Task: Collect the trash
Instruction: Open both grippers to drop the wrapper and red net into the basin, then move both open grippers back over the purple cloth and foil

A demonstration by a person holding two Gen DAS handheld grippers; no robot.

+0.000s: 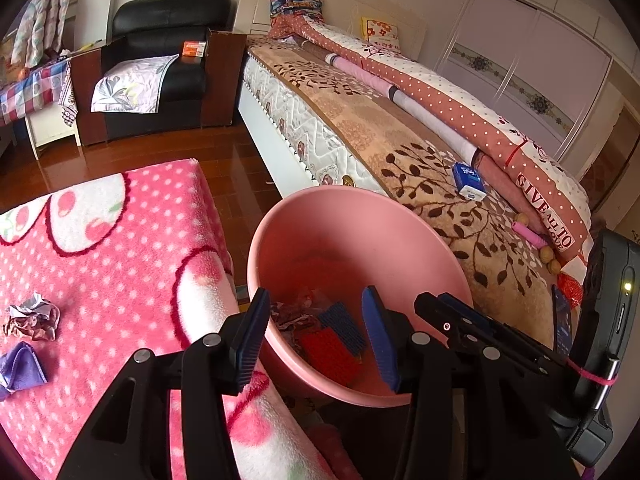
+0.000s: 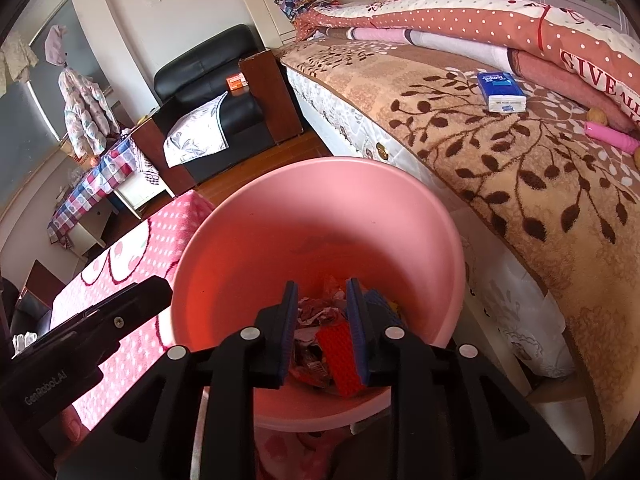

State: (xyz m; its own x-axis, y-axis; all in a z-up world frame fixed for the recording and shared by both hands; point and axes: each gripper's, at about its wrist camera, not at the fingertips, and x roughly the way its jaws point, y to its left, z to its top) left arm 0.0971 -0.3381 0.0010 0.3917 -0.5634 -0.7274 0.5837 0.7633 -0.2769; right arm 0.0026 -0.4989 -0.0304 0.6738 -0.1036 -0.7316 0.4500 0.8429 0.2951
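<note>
A pink bin (image 1: 332, 232) stands between a pink dotted blanket (image 1: 120, 248) and the bed; it also fills the right wrist view (image 2: 280, 232). Inside lie crumpled paper (image 2: 320, 310), a red ridged piece (image 2: 340, 356) and a blue ridged piece (image 1: 340, 326). My left gripper (image 1: 316, 332) is open and empty, its jaws straddling the bin's near-left rim. My right gripper (image 2: 322, 332) is open and empty above the bin's inside; it also shows in the left wrist view (image 1: 460, 320). A crumpled paper ball (image 1: 32, 318) and a purple cloth (image 1: 20, 366) lie on the blanket at left.
The bed (image 2: 520, 168) with a brown leaf blanket lies to the right, with a blue tissue pack (image 2: 502, 92), a pink cylinder (image 2: 608, 136) and nuts (image 1: 550, 264) on it. A black armchair (image 1: 160, 60) and wood floor (image 1: 160, 152) are beyond.
</note>
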